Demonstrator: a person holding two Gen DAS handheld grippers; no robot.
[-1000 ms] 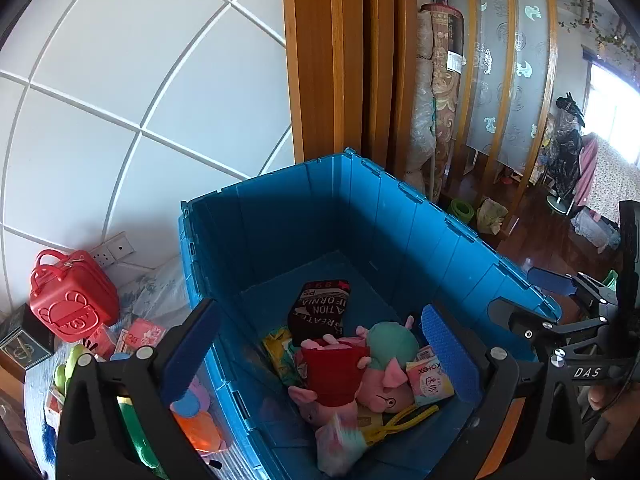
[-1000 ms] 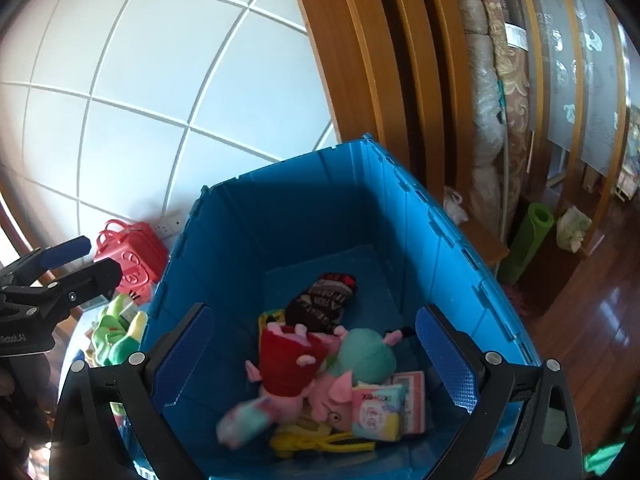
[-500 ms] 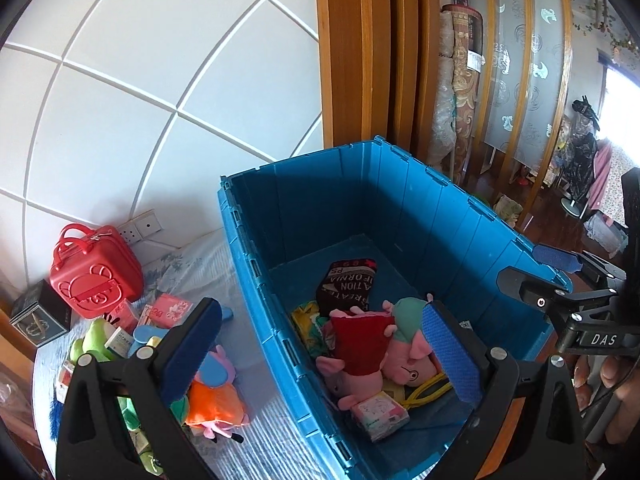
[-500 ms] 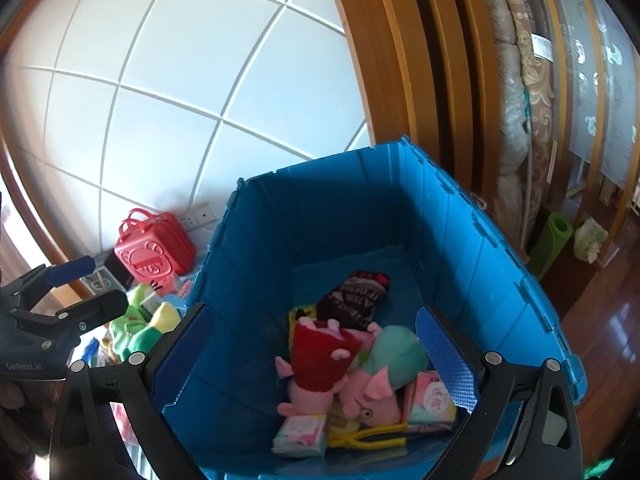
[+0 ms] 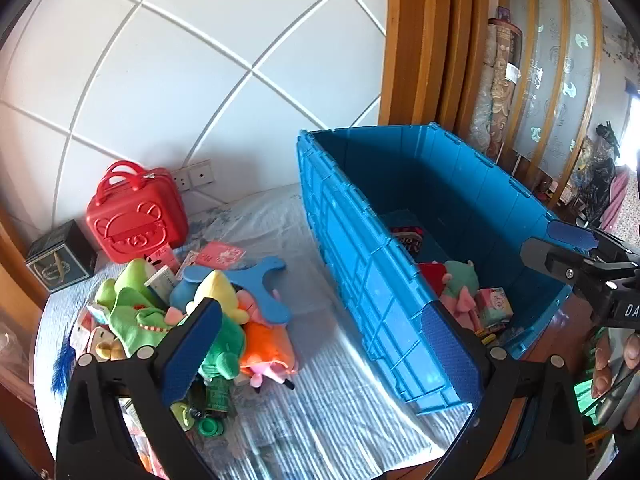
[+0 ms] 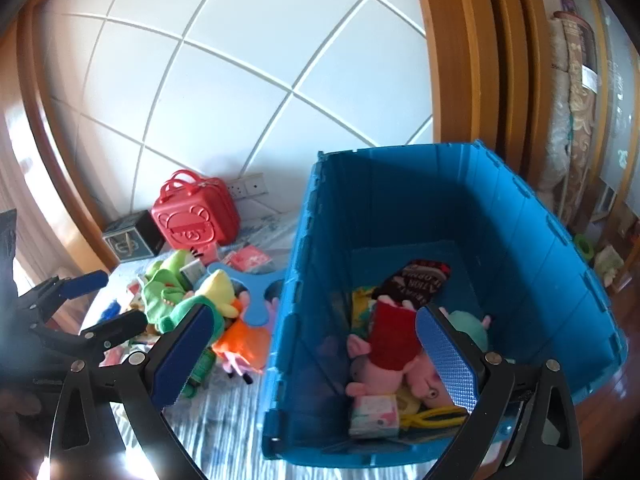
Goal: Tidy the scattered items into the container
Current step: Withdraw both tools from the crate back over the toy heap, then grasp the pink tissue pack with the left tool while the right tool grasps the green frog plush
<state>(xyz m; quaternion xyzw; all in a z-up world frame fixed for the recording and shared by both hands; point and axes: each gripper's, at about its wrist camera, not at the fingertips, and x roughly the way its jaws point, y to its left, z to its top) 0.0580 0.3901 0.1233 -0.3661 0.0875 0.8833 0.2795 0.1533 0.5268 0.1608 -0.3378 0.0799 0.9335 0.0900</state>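
Observation:
A blue crate (image 6: 400, 200) stands open on the striped cloth. It holds a pig plush in a red dress (image 6: 388, 344), a teal plush (image 6: 468, 324), a dark pouch (image 6: 416, 280), a small pink box (image 6: 374, 416) and a yellow tool (image 6: 432, 414). Left of the crate (image 5: 360, 260) lies a pile with a green plush (image 5: 132, 312), a yellow plush (image 5: 218, 288), an orange plush (image 5: 266, 344) and a flat blue piece (image 5: 260, 280). My left gripper (image 5: 320, 356) is open and empty between pile and crate. My right gripper (image 6: 314, 360) is open and empty over the crate's near left corner.
A red toy case (image 5: 136, 216) and a dark box (image 5: 60, 256) stand against the white panelled wall behind the pile. Wall sockets (image 5: 196, 176) sit beside the case. A wooden door frame (image 5: 420, 60) rises behind the crate. Bare striped cloth (image 5: 332, 420) lies in front.
Both grippers have drawn back and swung left from over the crate, bringing the toy pile into view. The small pink box, blurred in mid-air a second ago, now lies in the crate.

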